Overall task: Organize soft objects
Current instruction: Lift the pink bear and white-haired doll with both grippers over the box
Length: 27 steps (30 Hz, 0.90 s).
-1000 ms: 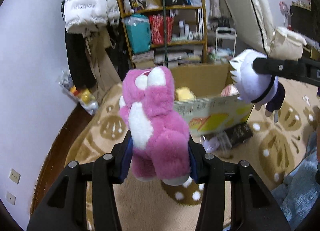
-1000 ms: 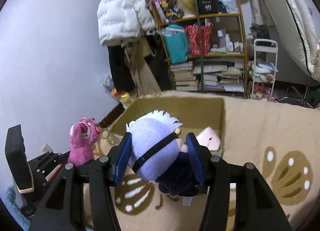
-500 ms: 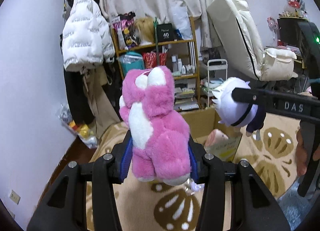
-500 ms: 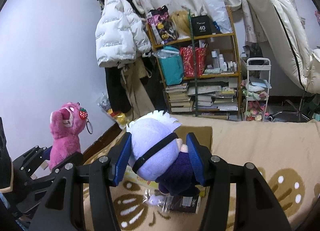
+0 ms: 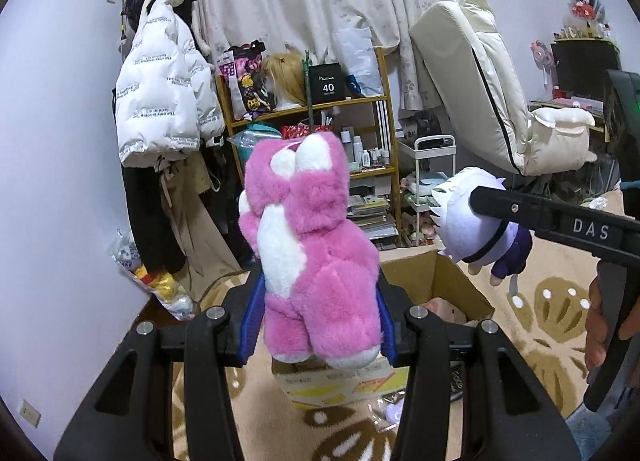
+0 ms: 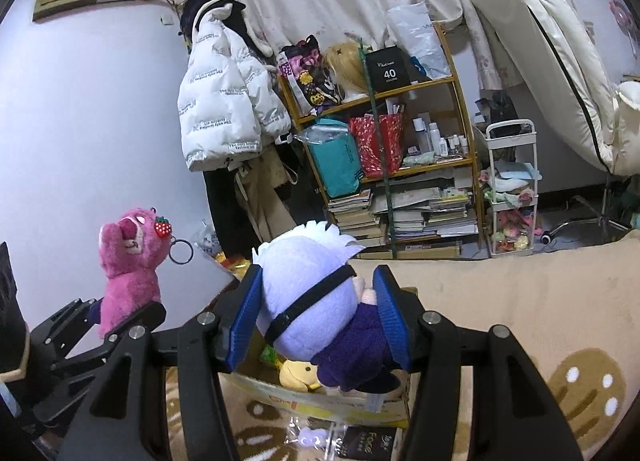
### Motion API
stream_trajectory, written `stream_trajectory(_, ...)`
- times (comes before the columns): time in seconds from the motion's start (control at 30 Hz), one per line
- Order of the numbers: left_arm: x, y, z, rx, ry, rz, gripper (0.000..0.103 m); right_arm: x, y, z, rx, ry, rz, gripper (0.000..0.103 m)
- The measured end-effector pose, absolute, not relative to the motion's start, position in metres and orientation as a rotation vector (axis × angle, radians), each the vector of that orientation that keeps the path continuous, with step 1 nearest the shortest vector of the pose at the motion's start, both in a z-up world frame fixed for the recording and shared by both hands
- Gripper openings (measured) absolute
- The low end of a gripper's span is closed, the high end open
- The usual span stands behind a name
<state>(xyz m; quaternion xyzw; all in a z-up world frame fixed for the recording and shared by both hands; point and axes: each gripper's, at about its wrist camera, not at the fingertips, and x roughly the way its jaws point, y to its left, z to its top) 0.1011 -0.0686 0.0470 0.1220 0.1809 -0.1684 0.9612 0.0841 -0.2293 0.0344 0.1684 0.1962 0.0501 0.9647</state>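
Note:
My left gripper is shut on a pink plush bear, held upright in the air; the bear also shows in the right wrist view with a strawberry keyring. My right gripper is shut on a white-haired doll in dark purple clothes, which also shows at the right of the left wrist view. Both toys hang above an open cardboard box on the rug. A pale pink toy and a yellow toy lie inside it.
A beige patterned rug covers the floor. A cluttered wooden shelf stands at the back, with a white puffer jacket hanging to its left. A small white trolley and a cream reclined chair are at the right.
Both grippers have lifted their toys higher. The box now sits lower in both views, and more of the curtain and wall shows.

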Motion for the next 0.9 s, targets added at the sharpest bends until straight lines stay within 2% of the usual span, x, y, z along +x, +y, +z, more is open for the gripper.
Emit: stream_trajectory(0.9, 0.157, -0.076, -0.011, 0.223, 0.519, -0.347, 0.047, 0.134, -0.224, 0.004, 0.253, 0.486, 0.117, 0.063)
